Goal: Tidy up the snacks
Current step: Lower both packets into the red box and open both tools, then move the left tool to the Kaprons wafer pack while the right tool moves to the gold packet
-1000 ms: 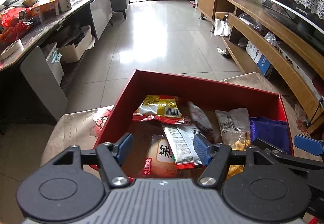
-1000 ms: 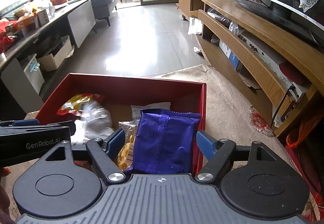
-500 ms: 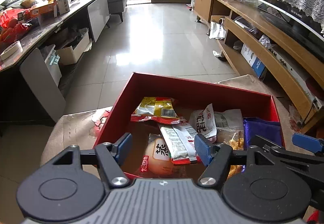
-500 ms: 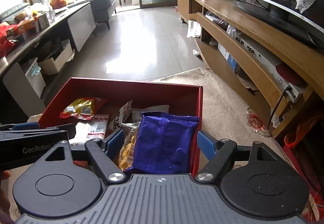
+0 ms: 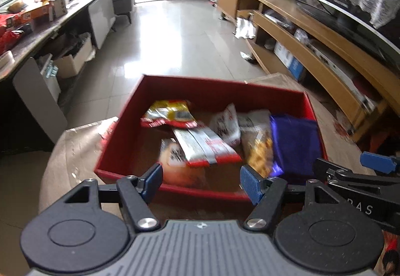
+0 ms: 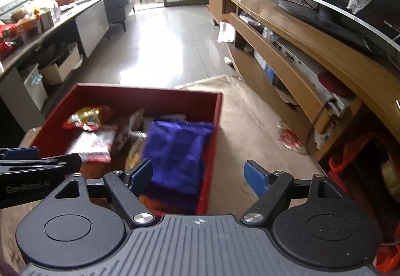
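Both grippers are empty right now. My left gripper [image 5: 201, 179] sits at the bottom middle of its view with its jaws apart and nothing between the pads, hanging just over the near wall of the red box [image 5: 130, 123]. My right gripper [image 6: 198, 177] is at the bottom middle of its own view, jaws opening, also holding nothing; the box's right wall runs up through the gap without touching either pad. The snacks are all inside the box: a yellow-and-red packet [image 5: 168, 115] toward the far left corner, a long red-and-white packet [image 5: 205, 144] in the middle, a small white sachet [image 5: 226, 123] propped up behind it, a clear bag of yellow snacks [image 5: 258, 144], and the purple packet [image 6: 177, 151] jammed against the right wall. What worries me: both frames are smeared, so I can't trust where the pads really are. If I go for the purple packet, I think one pad could land outside the wall and pinch cardboard instead, dragging the whole box across the tabletop [image 6: 250, 141]. The packets overlap too, so a grab in the middle might lift two at once, or crush the yellow snacks. Also the two grippers sit near each other at the bottom corners of the views, so they could easily bump.
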{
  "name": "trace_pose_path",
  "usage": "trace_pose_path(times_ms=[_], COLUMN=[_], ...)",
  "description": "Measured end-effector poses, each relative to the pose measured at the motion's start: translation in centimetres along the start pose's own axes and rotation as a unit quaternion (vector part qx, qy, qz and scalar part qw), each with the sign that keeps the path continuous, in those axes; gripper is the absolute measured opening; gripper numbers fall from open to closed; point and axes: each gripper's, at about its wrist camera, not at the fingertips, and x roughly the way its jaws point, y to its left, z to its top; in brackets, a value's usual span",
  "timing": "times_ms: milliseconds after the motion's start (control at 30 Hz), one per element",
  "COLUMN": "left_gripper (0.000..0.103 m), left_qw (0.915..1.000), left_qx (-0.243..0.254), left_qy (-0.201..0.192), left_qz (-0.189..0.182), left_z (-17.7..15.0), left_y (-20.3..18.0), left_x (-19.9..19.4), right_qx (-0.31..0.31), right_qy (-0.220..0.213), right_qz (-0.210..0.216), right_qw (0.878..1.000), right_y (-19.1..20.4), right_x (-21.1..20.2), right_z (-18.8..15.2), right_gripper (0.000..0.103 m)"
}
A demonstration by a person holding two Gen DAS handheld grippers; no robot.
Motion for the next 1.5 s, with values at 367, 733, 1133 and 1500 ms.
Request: trace_pose_path(times_ms=[367, 733, 1133, 1500], left_gripper=[0.068, 0.076, 0.08, 0.071], left_qw=[0.9956, 0.9922, 0.9917, 0.9893], left_qx=[0.042, 0.013, 0.026, 0.008], left_qy=[0.07, 0.114, 0.119, 0.141], left_qz=[-0.046, -0.049, -0.04, -0.036], left_z=[-4.2, -4.9, -6.5, -8.1], left_y=[-4.9, -7.7, -6.9, -3.5], left_x=[1.4, 5.1, 5.1, 3.0], right_qx=[0.011, 0.023, 0.018, 0.0], right_qy=[0.037, 0.049, 0.06, 0.116], right_qz=[-0.019, -0.015, -0.009, -0.001], right_qw=[0.999, 0.998, 0.998, 0.993], right_y=[-3.3, -5.5, -5.8, -4.0], right_x=[-1.8, -1.7, -1.3, 1.7], right_z=[-3.5, -4.1, -4.3, -5.5], right_gripper=[0.086, 0.086, 0.086, 0.086])
